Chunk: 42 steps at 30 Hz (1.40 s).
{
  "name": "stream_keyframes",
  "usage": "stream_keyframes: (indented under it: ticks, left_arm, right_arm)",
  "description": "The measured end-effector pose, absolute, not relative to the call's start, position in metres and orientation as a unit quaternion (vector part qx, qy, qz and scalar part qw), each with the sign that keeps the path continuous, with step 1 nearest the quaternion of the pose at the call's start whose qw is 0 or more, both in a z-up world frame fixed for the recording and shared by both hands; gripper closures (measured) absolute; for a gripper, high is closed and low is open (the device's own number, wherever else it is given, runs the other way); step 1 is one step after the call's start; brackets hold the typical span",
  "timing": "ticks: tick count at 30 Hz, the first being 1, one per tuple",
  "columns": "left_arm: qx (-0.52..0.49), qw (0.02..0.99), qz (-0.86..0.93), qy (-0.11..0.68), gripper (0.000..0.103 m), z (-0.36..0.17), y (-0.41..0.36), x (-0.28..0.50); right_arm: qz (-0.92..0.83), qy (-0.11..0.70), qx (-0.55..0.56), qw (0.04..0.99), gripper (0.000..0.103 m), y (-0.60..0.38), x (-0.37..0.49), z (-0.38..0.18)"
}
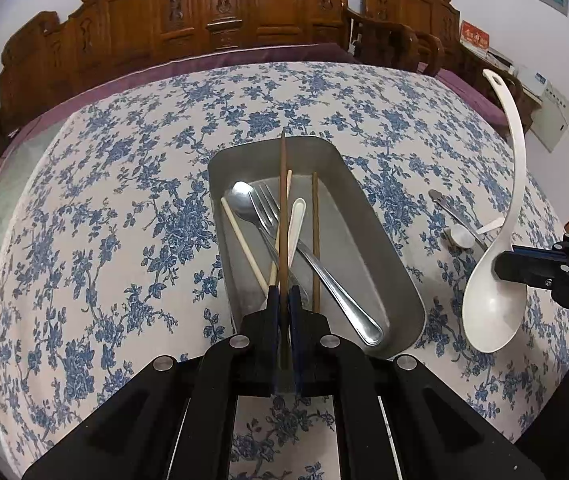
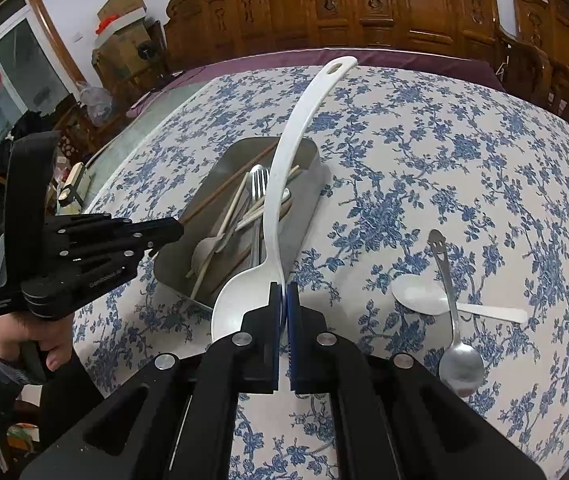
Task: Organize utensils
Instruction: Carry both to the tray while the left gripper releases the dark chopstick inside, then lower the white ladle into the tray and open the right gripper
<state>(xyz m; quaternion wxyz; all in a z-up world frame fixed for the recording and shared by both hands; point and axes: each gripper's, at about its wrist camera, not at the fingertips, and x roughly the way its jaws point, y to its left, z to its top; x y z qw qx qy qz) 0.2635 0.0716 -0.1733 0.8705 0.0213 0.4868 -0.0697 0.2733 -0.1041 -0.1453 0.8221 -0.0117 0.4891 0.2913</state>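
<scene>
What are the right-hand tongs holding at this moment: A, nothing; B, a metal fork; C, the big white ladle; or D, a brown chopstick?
C: the right tongs are shut on the bowl edge of the big white ladle, whose handle rises over the metal tray.

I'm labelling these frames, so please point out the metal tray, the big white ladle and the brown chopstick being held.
metal tray [image 1: 380,256]: left wrist view, bare floor by its right wall.
white ladle [image 2: 284,184]: right wrist view, middle of handle.
brown chopstick [image 1: 283,216]: left wrist view, mid-shaft above the jaws.
</scene>
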Motion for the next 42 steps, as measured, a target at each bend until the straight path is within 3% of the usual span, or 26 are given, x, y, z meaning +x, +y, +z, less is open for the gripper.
stream_keyframes:
  ticks: [16, 18, 20, 22, 42]
  left_arm:
    - [0.030, 0.863, -0.081, 0.498, 0.098, -0.179, 0.070, 0.261]
    - [0.024, 0.867, -0.078, 0.491, 0.096, -0.175, 0.073, 0.263]
    - [0.018, 0.873, -0.075, 0.482, 0.083, -0.168, 0.076, 0.264]
    - [0.013, 0.878, -0.072, 0.473, 0.079, -0.163, 0.080, 0.263]
    - [-0.012, 0.896, -0.026, 0.444, 0.074, -0.135, 0.136, 0.248]
  right_arm:
    - [0.297, 0.496, -0.018, 0.816, 0.099, -0.093, 0.277, -0.153]
    - [0.300, 0.494, -0.023, 0.816, 0.099, -0.089, 0.280, -0.151]
    - [0.302, 0.493, -0.026, 0.815, 0.099, -0.085, 0.284, -0.150]
    - [0.308, 0.492, -0.031, 0.814, 0.099, -0.078, 0.288, -0.149]
    - [0.333, 0.518, -0.095, 0.782, 0.099, -0.009, 0.322, -0.183]
